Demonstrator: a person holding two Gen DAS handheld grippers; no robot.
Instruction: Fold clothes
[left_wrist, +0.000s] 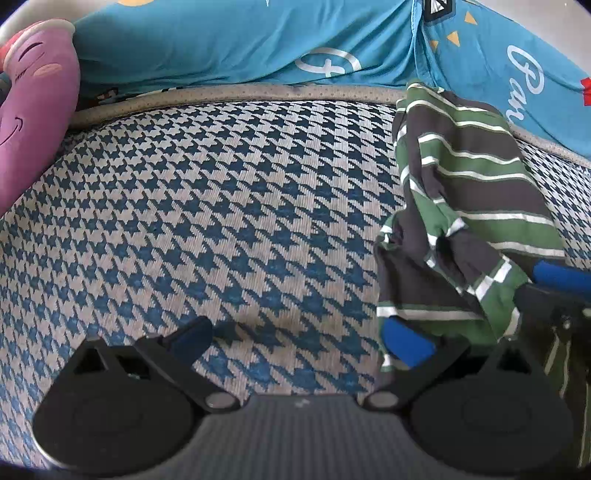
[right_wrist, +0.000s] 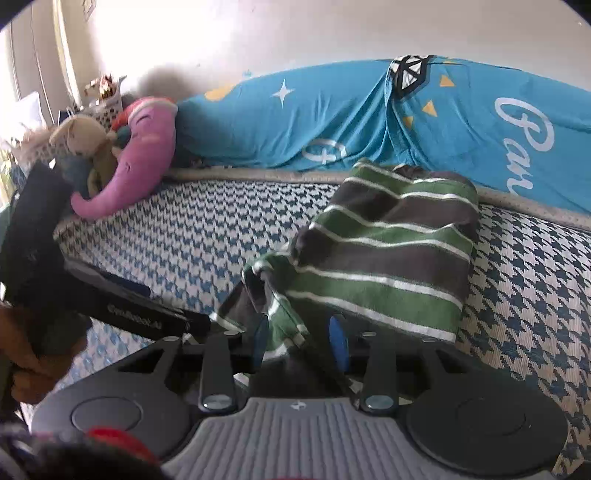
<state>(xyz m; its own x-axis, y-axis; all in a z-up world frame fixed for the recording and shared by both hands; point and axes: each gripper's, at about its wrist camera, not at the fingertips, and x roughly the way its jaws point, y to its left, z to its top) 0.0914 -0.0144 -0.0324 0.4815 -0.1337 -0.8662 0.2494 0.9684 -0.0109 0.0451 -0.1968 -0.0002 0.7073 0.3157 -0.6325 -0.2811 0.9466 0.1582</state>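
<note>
My striped garment (right_wrist: 388, 251), green and grey with thin white lines, lies bunched on the houndstooth mattress (left_wrist: 221, 206), close to the blue sheet (left_wrist: 229, 40) heaped along the far edge. Part of it already looks doubled over into a rough slab, but the near end is a crumpled tangle, so I judge the fold barely begun: edges are not lined up and nothing is smoothed flat. My right gripper (right_wrist: 301, 338) has its blue pads standing a little apart with a twist of the near hem between them; I cannot tell whether they truly pinch it. My left gripper (left_wrist: 299, 339) is wide apart, one pad over bare mattress, the other tucked against the garment's near left corner, gripping nothing. What remains, I think, is spreading the cloth, squaring it and folding it again. A purple plush toy (right_wrist: 144, 155) sits well clear at the left
</note>
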